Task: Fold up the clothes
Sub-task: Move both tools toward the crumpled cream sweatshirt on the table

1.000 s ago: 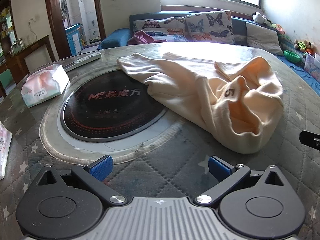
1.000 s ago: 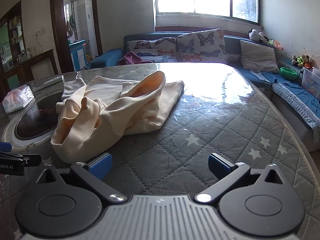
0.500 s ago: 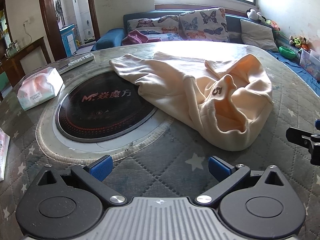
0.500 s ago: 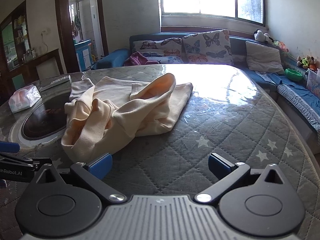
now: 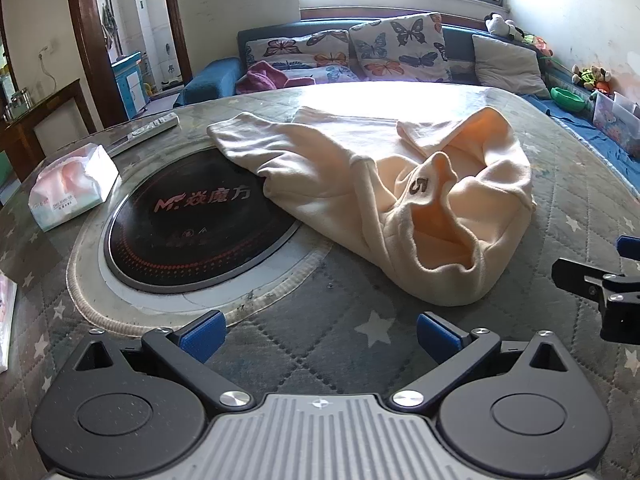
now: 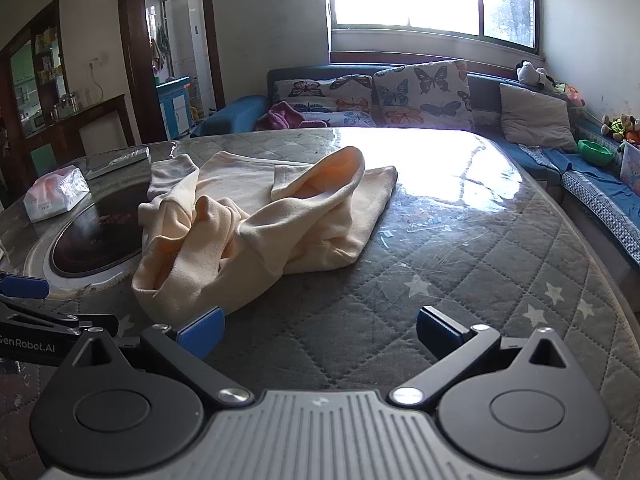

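Observation:
A cream hooded sweatshirt (image 5: 384,192) lies crumpled on the round quilted table (image 5: 360,344), its hem opening facing me and a dark "5" tag showing. The same cream hooded sweatshirt (image 6: 256,220) sits left of centre in the right wrist view. My left gripper (image 5: 318,330) is open, low over the table just short of the garment's near edge, with nothing between its blue pads. My right gripper (image 6: 318,330) is open too, its left pad (image 6: 202,330) close to the garment's near fold. Part of the right gripper shows at the right edge of the left wrist view.
A black round cooktop (image 5: 192,224) is set into the table's middle, partly under a sleeve. A tissue pack (image 5: 72,188) and a remote (image 5: 148,128) lie at the far left. A sofa with butterfly cushions (image 5: 400,48) stands behind the table.
Both grippers have edged closer to the sweatshirt, and the right gripper has come further into the left wrist view. The garment has not moved.

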The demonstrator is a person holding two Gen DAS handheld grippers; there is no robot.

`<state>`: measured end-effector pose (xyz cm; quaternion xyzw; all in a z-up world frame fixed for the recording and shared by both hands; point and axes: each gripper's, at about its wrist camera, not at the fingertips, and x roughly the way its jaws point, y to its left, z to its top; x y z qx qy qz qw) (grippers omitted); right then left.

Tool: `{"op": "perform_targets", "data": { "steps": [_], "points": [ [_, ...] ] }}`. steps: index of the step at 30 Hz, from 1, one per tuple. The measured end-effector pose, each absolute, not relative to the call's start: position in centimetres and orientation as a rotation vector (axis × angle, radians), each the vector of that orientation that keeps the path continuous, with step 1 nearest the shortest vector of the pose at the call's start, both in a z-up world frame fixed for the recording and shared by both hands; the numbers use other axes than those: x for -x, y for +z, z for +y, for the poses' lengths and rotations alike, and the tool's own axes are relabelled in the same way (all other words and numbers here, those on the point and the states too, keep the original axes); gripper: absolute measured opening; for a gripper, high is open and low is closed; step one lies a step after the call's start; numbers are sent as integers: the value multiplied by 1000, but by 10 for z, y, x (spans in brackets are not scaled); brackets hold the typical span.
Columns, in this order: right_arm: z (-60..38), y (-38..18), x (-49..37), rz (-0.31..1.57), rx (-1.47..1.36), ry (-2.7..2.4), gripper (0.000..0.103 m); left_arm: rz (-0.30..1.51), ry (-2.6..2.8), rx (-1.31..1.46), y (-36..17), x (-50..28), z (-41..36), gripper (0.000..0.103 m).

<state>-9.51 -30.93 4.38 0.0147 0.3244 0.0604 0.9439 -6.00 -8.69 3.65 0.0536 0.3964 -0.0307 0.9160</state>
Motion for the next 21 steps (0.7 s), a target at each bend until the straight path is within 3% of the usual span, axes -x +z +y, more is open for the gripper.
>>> {"op": "perform_targets", "data": {
  "steps": [21],
  "points": [
    [-305,43,85,671,-22,138,103,816,-94,-131,41,45,-99,103]
  ]
}}
